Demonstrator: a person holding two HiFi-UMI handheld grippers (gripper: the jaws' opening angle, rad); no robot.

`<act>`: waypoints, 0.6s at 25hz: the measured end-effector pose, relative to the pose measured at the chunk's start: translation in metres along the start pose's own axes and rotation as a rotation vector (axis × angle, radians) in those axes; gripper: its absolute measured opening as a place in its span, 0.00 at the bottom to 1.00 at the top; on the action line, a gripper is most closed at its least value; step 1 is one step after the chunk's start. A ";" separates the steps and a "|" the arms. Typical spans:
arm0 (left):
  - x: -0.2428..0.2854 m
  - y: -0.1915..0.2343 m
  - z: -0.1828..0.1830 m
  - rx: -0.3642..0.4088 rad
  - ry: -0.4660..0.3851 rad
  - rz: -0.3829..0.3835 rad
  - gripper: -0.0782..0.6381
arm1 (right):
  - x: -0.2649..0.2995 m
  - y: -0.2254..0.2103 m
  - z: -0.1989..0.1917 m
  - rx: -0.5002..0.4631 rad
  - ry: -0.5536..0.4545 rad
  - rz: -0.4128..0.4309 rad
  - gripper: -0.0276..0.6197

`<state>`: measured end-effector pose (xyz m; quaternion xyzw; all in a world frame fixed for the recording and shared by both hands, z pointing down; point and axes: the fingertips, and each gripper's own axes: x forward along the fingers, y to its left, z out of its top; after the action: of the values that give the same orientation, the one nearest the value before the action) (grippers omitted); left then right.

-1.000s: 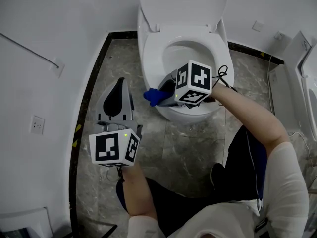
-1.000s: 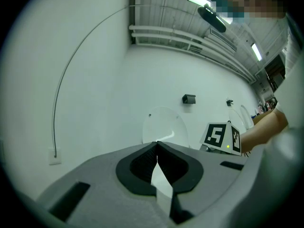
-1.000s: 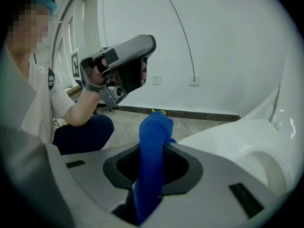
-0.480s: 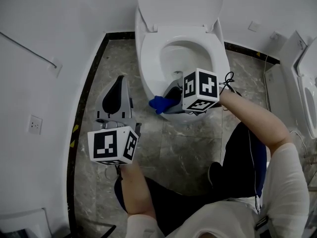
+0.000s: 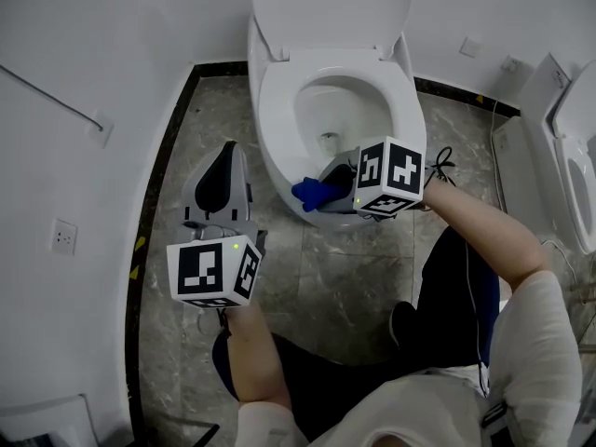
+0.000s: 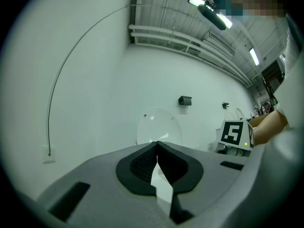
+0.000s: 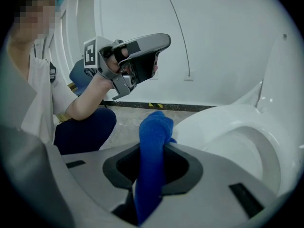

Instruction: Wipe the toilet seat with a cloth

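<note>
Moved: cloth and right gripper have slid a little toward our right along the front of the toilet seat; left gripper is much where it was.
Right gripper: jaws clamped on a fold of the blue cloth, which stands up between them in the right gripper view. We hold it low at the seat's front so the cloth bears on the rim.
Cloth: on the seat's front edge, left of centre, touching the rim.
Left gripper: jaws pressed together, nothing between them. It is held left of the seat and well apart from it, which we judge keeps it clear of the wiping.
Lid: raised behind the seat, leaving the ring bare.
Step in hand: front rim being wiped, by our reckoning; the sides and back of the seat are likely still to do.
</note>
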<state>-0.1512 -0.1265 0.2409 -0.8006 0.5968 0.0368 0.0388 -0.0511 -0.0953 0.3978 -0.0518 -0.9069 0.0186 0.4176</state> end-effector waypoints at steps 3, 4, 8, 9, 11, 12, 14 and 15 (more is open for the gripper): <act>0.001 -0.003 0.000 0.013 0.005 -0.008 0.12 | -0.004 0.000 -0.005 0.008 0.002 -0.016 0.19; 0.001 -0.004 0.002 0.015 0.003 -0.012 0.12 | -0.006 -0.001 -0.007 0.007 0.003 -0.019 0.19; 0.000 -0.006 0.005 0.011 -0.007 -0.023 0.12 | -0.011 0.000 -0.015 0.014 0.014 -0.041 0.19; -0.001 -0.006 0.004 0.011 -0.007 -0.025 0.12 | -0.013 0.000 -0.017 0.014 0.016 -0.050 0.19; 0.000 -0.006 0.003 0.008 -0.006 -0.031 0.12 | -0.016 0.001 -0.021 0.009 0.016 -0.070 0.19; 0.000 -0.007 0.003 0.008 -0.005 -0.033 0.12 | -0.018 0.001 -0.022 0.005 0.014 -0.080 0.19; 0.001 -0.008 0.002 0.009 -0.004 -0.035 0.12 | -0.022 0.002 -0.026 -0.001 0.010 -0.105 0.19; 0.002 -0.008 0.002 0.009 -0.004 -0.037 0.12 | -0.024 0.001 -0.028 -0.002 0.008 -0.119 0.19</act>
<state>-0.1426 -0.1258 0.2389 -0.8114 0.5818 0.0347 0.0442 -0.0146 -0.0968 0.3979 0.0017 -0.9068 -0.0077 0.4215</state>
